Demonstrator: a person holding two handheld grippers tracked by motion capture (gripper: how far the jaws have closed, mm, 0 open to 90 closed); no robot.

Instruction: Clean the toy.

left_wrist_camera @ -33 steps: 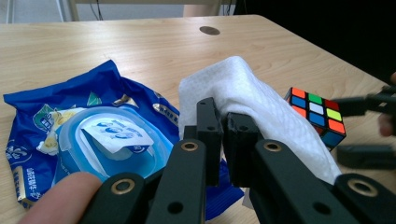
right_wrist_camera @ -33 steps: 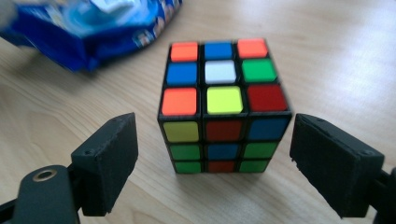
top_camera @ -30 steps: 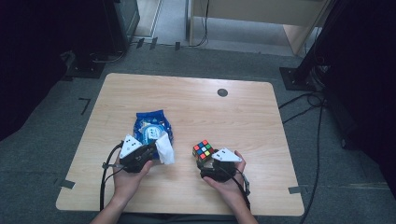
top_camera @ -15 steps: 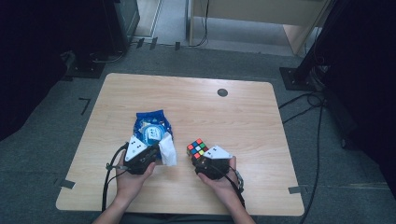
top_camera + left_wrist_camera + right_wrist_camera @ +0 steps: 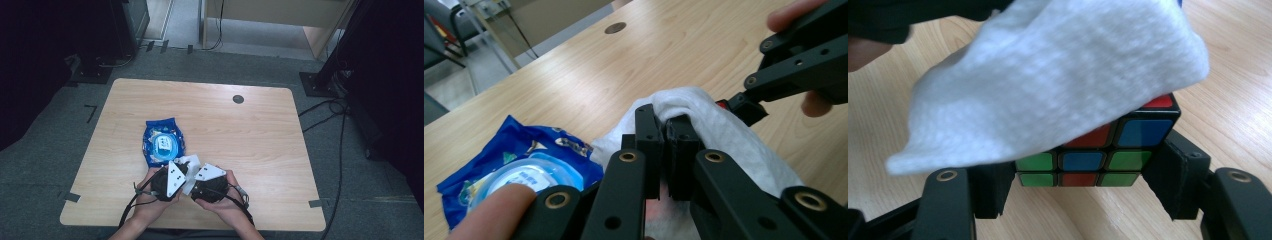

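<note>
The puzzle cube (image 5: 1098, 152) sits between the jaws of the right gripper (image 5: 1083, 192), near the front edge of the table (image 5: 260, 135), and the white wipe (image 5: 1048, 85) lies draped over its top. Most of the cube is covered by the wipe in the right gripper view: two bottom rows of green, blue, red and orange stickers show, the upper faces do not. In the high view the cube cannot be made out under the grey plates and the wipe (image 5: 189, 170).

The right gripper's jaws have just been closing and now press on the cube's two sides, holding it. The left gripper (image 5: 667, 150) has its jaws pressed together on a fold of the wipe (image 5: 719, 130), pinching it; the cloth bulges past the tips towards the right gripper (image 5: 749, 107).

The two grippers (image 5: 172, 181) (image 5: 207, 182) sit just beside each other. The blue wipes pack (image 5: 162, 142) lies just beyond the left hand. The table's far half and right side are bare wood, apart from a dark round cap (image 5: 238, 99) near the far edge.
</note>
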